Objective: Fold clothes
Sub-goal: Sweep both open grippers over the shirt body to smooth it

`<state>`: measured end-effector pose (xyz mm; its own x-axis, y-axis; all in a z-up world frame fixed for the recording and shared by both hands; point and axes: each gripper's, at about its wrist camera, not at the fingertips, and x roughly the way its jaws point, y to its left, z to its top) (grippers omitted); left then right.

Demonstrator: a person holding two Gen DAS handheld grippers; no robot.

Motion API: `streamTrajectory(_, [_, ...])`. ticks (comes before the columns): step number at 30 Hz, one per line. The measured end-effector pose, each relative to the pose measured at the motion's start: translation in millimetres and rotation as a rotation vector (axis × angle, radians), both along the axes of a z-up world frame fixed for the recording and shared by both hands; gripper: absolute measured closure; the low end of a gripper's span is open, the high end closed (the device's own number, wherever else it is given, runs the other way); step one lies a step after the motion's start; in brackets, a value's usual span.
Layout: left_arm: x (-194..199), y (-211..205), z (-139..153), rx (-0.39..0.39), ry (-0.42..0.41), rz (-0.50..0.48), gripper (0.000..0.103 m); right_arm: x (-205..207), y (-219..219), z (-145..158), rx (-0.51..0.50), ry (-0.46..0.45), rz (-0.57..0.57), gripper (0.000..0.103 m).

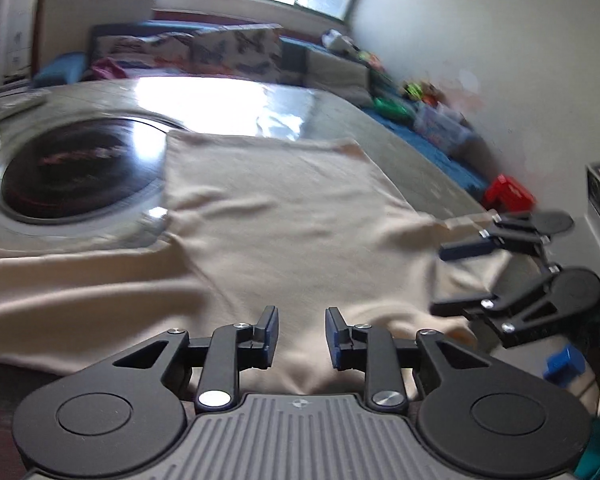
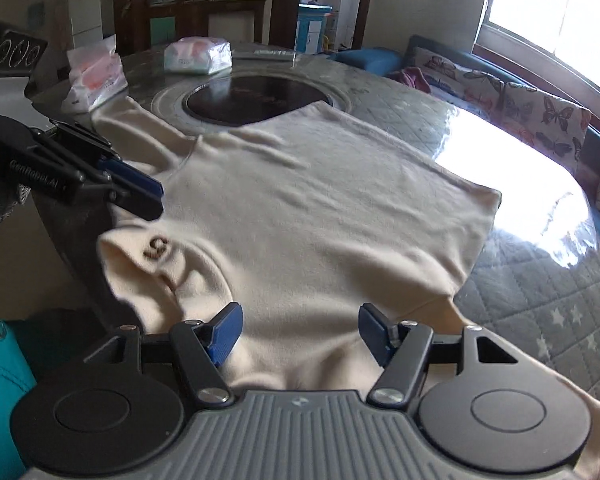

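Observation:
A cream sweater (image 2: 320, 208) lies spread flat on a round table (image 2: 540, 288), its collar with a dark letter mark (image 2: 156, 246) near the front edge. The same sweater (image 1: 292, 216) fills the left wrist view. My left gripper (image 1: 302, 336) hovers low over the near hem, its jaws a narrow gap apart with nothing pinched. From the right wrist it shows as the left gripper (image 2: 158, 200) just beyond the collar. My right gripper (image 2: 300, 332) stands wide open above the cloth by the shoulder, gripping nothing. In the left wrist view that right gripper (image 1: 440, 280) sits at the sweater's right edge.
A dark round inset (image 2: 256, 98) marks the table's centre, partly under the sweater. Plastic bags (image 2: 96, 76), a tissue pack (image 2: 198, 56) and a remote (image 2: 264, 55) lie at the far side. A sofa with butterfly cushions (image 2: 520, 100) runs beyond the table. Teal clothing (image 2: 0, 380) is beside me.

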<state>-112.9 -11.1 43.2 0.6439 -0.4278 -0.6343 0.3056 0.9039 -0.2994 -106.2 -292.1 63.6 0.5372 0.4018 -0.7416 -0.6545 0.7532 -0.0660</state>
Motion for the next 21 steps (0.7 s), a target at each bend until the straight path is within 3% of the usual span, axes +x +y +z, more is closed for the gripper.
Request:
streamTrajectory(5, [1.3,24.4,-12.5,0.002,0.048,0.096,0.076,6.2,2.9,-4.3,0.007,0.034,0.003,0.036])
streamTrajectory(11, [-16.5,54.5,-11.1,-0.028,0.05,0.187,0.075,7.5,6.6,-2.6,-0.001,0.04,0.025,0.037])
streamTrajectory(15, [-27.2,78.3,-5.6,-0.048,0.048,0.31,0.075,12.4,9.0,1.0,0.01,0.038,0.028,0.036])
streamTrajectory(21, [-21.4,107.1,-0.3,-0.013,0.027,0.512,0.076,15.2,15.0,-4.8,0.011,0.055,0.038,0.036])
